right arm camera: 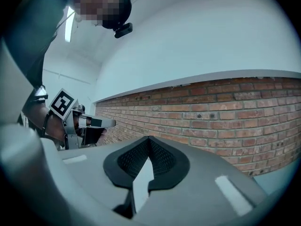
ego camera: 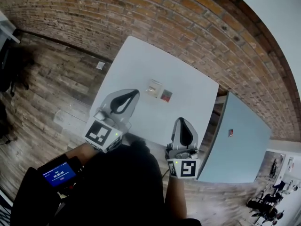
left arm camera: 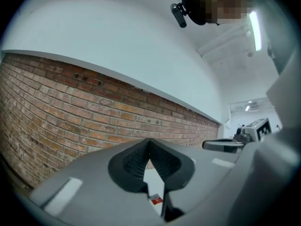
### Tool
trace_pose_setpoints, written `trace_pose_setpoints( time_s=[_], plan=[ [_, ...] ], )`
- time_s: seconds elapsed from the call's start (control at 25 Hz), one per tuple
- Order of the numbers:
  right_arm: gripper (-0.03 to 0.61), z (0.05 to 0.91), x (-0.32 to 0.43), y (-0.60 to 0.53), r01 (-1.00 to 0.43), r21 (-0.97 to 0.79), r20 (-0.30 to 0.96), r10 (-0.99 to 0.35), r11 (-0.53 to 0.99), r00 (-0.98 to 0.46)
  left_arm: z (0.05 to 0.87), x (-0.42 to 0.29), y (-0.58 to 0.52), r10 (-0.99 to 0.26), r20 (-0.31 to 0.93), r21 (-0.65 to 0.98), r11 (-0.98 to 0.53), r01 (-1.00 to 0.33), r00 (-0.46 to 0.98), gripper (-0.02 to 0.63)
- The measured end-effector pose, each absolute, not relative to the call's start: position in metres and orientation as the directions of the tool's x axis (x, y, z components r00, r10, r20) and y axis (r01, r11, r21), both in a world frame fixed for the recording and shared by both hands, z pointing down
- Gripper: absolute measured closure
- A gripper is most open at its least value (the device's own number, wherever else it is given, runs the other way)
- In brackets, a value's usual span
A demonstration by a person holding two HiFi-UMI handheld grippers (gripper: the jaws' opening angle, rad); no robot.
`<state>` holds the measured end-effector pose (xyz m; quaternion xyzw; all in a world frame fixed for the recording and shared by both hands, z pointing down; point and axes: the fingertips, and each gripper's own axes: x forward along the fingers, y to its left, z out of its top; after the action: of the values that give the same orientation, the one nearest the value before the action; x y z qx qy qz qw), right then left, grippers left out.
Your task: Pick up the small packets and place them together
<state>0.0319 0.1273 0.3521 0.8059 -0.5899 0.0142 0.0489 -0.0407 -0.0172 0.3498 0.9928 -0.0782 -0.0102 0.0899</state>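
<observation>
**Item 1, left of centre in the head view:** left gripper (ego camera: 132,96). Jaws clenched pad to pad with nothing between them. It is held level over the near edge of the white table (ego camera: 188,88), likely parked clear of the work.

**Item 2, frame centre:** pale packet (ego camera: 154,87) and red packet (ego camera: 166,96). Both lie flat on the table, just beside each other and well apart from both grippers. Judged already grouped as the task asks.

**Item 3, lower right of centre:** right gripper (ego camera: 182,124). Jaws likewise pressed together and empty. It is level at the table's near edge, probably held back because nothing is left to carry.
</observation>
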Motion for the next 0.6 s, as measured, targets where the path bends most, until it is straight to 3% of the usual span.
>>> trace_pose_setpoints(
  time_s=[0.6],
  plan=[
    [0.577, 0.339, 0.045, 0.131, -0.954, 0.064, 0.025, -0.955, -0.293, 0.295, 0.350, -0.056, -0.003, -0.225, 0.012, 0.130, -0.966, -0.224, 0.974, 0.614]
  ],
)
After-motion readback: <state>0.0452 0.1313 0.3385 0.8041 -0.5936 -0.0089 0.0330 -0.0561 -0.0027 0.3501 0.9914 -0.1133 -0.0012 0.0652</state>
